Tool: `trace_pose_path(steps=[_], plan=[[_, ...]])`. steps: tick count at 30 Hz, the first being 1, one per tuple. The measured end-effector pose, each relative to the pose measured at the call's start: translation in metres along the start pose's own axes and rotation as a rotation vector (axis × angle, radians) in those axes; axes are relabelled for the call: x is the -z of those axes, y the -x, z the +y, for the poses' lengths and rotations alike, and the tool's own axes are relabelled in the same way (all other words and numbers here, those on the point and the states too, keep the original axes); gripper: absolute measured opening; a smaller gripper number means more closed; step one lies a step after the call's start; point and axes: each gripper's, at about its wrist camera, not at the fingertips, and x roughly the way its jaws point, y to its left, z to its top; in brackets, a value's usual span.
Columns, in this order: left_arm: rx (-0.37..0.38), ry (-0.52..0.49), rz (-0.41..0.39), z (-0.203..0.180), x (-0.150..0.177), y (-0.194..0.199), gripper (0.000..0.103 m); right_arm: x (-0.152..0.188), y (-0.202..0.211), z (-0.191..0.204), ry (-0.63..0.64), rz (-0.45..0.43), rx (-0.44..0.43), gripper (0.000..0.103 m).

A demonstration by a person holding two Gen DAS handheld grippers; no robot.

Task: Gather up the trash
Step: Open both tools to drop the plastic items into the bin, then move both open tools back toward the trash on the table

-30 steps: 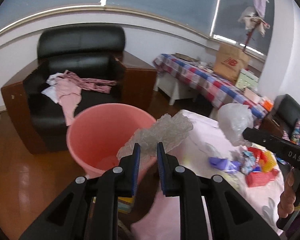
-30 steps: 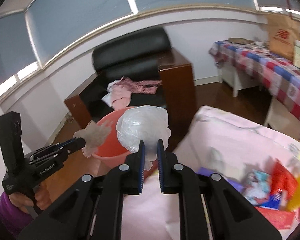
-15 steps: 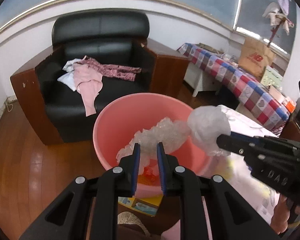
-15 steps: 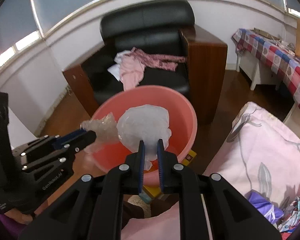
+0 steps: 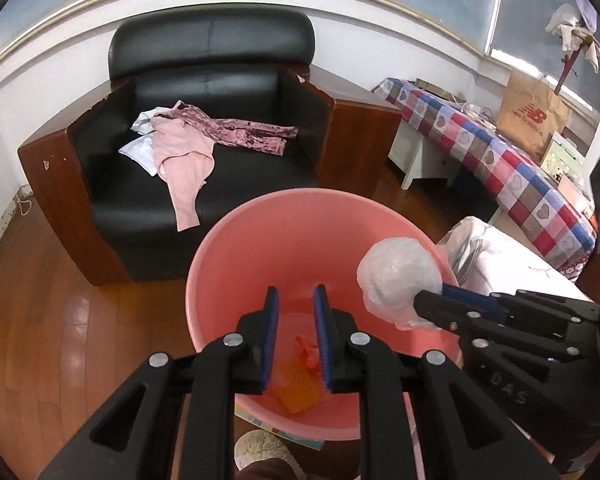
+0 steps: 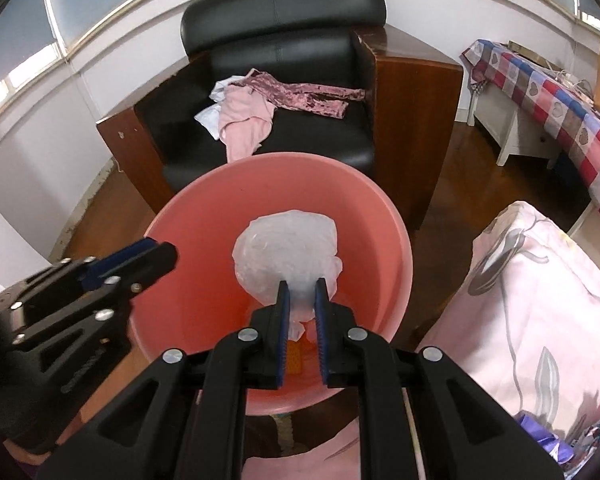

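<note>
Trash bag (image 6: 286,248), crumpled white plastic, pinched in the right gripper (image 6: 301,286) jaws, hanging right over the pink basin (image 6: 396,240). Probably fine to drop, but could cling to the pads on release, or drift out over the rim onto the wood floor (image 5: 40,320) since it's so light. Might also bump the left gripper (image 5: 294,292) close alongside, jaws spread and opening wider, nothing between them. Already some orange scraps (image 5: 298,392) down in the basin.

Room-wise: big black armchair (image 5: 204,52) behind, pink clothes (image 5: 184,160) dumped on the seat. Checked-cloth table (image 5: 500,152) off to the right. Nearer, a pink flowery surface (image 6: 540,280) with more wrappers (image 6: 540,440) waiting at the corner.
</note>
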Motion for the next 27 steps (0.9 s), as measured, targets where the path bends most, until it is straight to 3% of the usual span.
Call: trace_pose_path(steps=[5, 9, 19, 27], plan=[[-0.004, 0.010, -0.005, 0.005, 0.001, 0.005, 0.033, -0.003, -0.007, -0.002, -0.027, 0.010, -0.006, 0.022], [-0.005, 0.016, -0.005, 0.008, 0.003, 0.008, 0.034, -0.003, -0.007, -0.006, -0.054, 0.009, -0.024, 0.035], [0.017, 0.024, -0.017, 0.006, 0.008, 0.026, 0.034, 0.007, 0.019, -0.007, -0.061, -0.056, -0.028, 0.035], [0.089, 0.033, -0.020, -0.010, 0.013, 0.048, 0.034, 0.025, 0.056, -0.018, -0.081, -0.099, -0.023, 0.035]])
